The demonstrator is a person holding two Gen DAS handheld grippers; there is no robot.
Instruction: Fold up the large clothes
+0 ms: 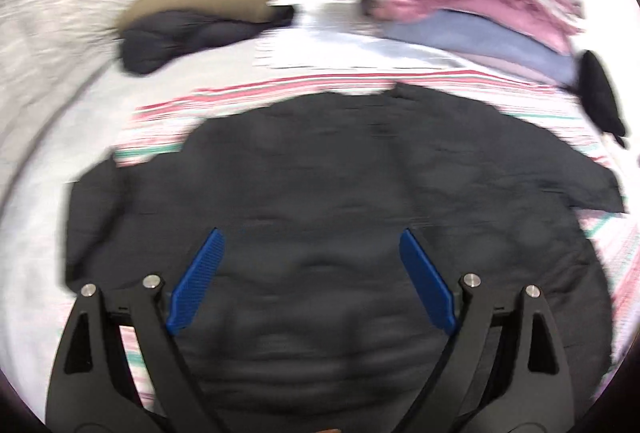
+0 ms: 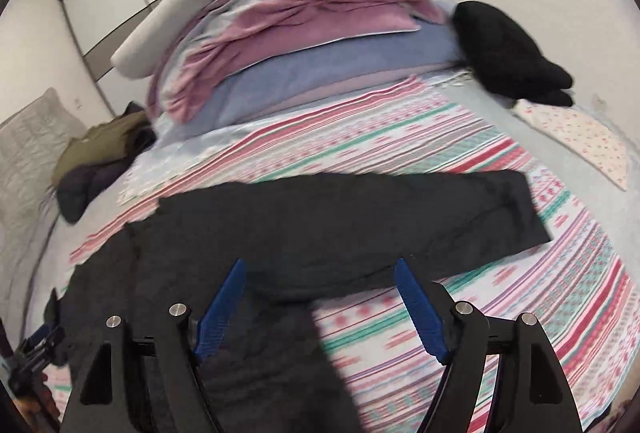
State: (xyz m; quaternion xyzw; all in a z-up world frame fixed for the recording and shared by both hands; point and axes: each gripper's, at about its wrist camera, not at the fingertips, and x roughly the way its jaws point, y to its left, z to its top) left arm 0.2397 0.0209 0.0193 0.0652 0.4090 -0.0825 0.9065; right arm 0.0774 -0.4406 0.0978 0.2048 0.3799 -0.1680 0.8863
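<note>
Black garment (image 1: 340,193) spread flat on striped blanket (image 2: 440,161) — both tongs empty.

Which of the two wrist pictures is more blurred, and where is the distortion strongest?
Left wrist view: stronger motion blur, smearing the dark grey garment and the olive-green folded clothes. Right wrist view: sharper, the striped pink-and-teal bedspread stays readable. Both views: fisheye bending grows toward the dark round edges; lighting is even, without glare.

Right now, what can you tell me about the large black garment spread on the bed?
The large black garment looks like thin, faintly wrinkled matte fabric. It lies flat on the pink-and-green striped bedspread, with one long sleeve stretched sideways. Neither tool touches it: both hang open above it. Motion blur hides finer details.
</note>
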